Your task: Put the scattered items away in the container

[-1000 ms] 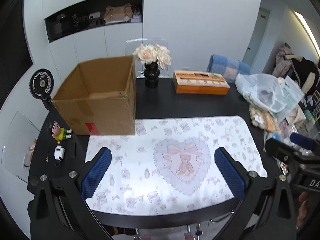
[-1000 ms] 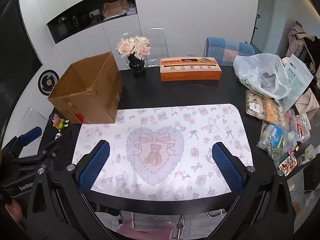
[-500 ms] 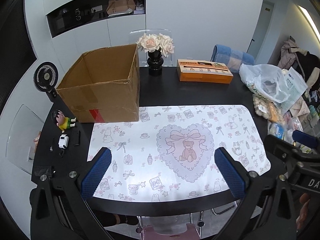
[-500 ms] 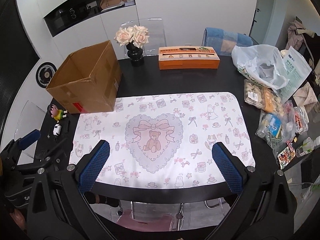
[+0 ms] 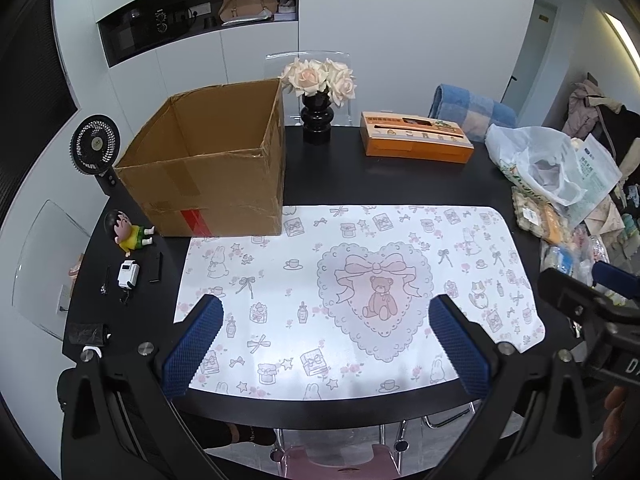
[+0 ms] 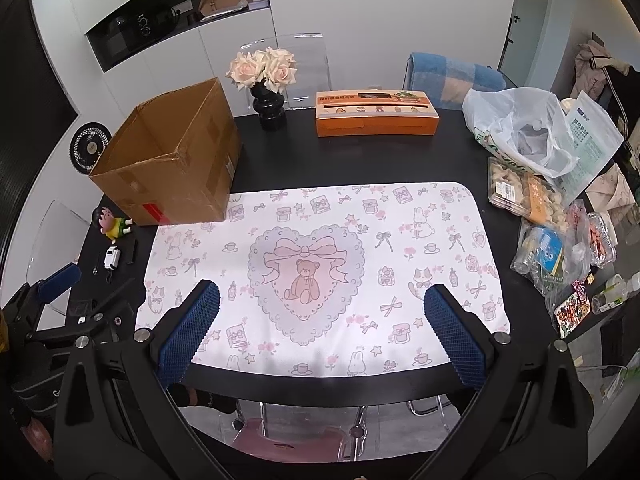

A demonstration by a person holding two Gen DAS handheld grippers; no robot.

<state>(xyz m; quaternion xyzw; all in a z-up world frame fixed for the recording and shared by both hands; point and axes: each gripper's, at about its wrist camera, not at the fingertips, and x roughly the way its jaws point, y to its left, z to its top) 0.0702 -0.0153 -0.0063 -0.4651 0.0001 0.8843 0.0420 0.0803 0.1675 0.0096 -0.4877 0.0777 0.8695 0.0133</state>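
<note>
A: Hovering over the near edge of the black table (image 5: 400, 184), the left tool (image 5: 326, 344) is spread wide with nothing between its blue pads; the right tool (image 6: 320, 332) is just as wide and just as empty.

B: Where are the scattered bits?

A: Far left of the table, near the open brown cardboard box (image 5: 208, 168) and just in front of it: a small cartoon boy figurine in a yellow shirt (image 5: 127, 233), a little white boxy gadget (image 5: 128, 275), a thin black stick (image 5: 157, 267) beside it, and a slimmer dark pin-like piece (image 5: 105, 280) I can't identify. A dark crumpled item (image 5: 86, 333) lies nearer still.

B: How will they handle?

A: Likely all light. The figurine looks like hard, smooth plastic with a big round head, so I'd pinch across its torso. The white gadget has flat sides, an easy grip. The stick lies flat and may slip; pinch its middle, pressing down to the table.
</note>
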